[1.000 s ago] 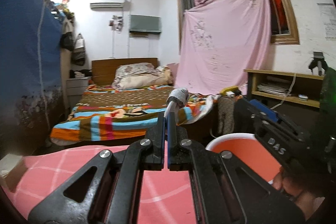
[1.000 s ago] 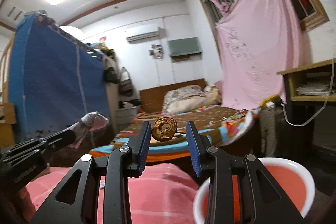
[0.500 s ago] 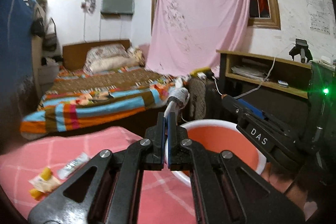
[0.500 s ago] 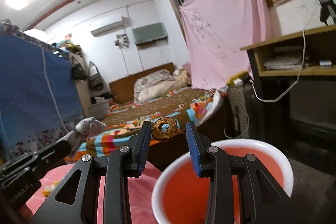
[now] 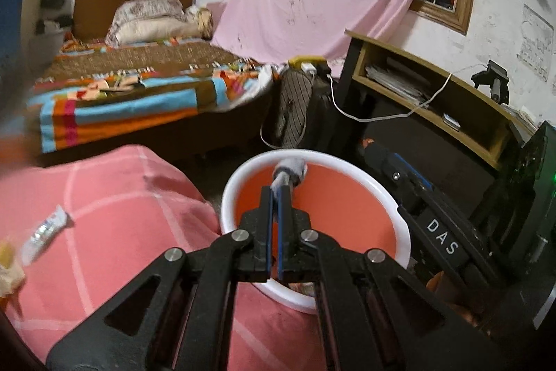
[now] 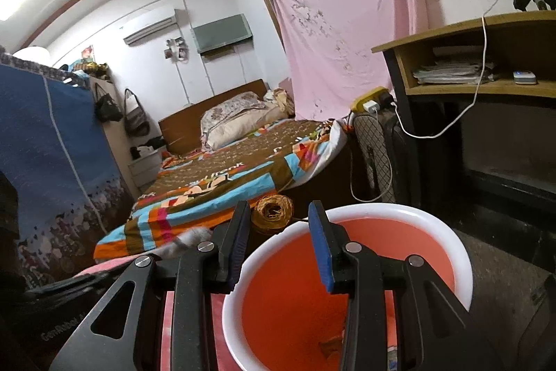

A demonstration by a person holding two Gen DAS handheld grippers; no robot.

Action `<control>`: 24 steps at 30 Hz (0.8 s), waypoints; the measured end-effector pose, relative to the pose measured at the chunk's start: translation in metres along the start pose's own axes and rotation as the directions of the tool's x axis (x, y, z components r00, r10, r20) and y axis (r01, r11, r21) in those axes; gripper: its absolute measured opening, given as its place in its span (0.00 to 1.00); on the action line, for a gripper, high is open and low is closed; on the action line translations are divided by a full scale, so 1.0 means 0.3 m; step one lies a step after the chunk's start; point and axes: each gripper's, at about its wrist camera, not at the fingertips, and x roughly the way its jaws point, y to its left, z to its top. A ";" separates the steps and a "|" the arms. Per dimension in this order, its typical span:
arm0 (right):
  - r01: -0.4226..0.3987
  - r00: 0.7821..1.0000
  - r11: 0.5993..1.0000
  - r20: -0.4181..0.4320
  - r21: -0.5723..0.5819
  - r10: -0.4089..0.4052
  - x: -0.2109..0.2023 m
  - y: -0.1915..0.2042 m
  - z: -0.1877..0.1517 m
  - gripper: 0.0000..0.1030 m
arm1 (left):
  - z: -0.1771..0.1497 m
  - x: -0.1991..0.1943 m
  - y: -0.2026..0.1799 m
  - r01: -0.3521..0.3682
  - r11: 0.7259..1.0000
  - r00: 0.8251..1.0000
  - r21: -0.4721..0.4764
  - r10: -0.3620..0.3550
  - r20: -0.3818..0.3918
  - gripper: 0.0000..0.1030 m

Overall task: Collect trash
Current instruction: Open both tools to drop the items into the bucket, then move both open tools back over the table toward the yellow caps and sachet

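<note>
An orange bin with a white rim (image 5: 226,197) stands at the edge of the pink checked cloth (image 5: 104,214). My left gripper (image 5: 277,193) is shut on a crumpled grey-white tissue (image 5: 290,169), held above the bin's inside. In the right wrist view the same bin (image 6: 451,232) sits below my right gripper (image 6: 278,211). That gripper is shut on a brown coil of twine (image 6: 272,214) at its fingertips, just beyond the bin's far rim. A small brown scrap (image 6: 330,346) lies in the bin's bottom.
On the cloth at left lie a white tube-shaped wrapper (image 5: 45,232) and a yellow wrapper (image 5: 7,263). Beyond are a bed with a striped cover (image 5: 139,93), a dark fan heater (image 5: 295,106), a white cable (image 5: 382,117) and a wooden desk (image 5: 434,86).
Both grippers tipped downward and moved over the bin, which now fills the lower part of both views. The left one swung right from the cloth. Tissue and twine coil stay gripped.
</note>
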 end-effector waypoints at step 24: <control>0.002 0.997 0.999 0.073 -0.041 0.001 -0.043 0.064 0.003 0.73 | -0.005 -0.124 0.145 -0.117 0.984 0.987 -0.134 0.130 0.096 0.37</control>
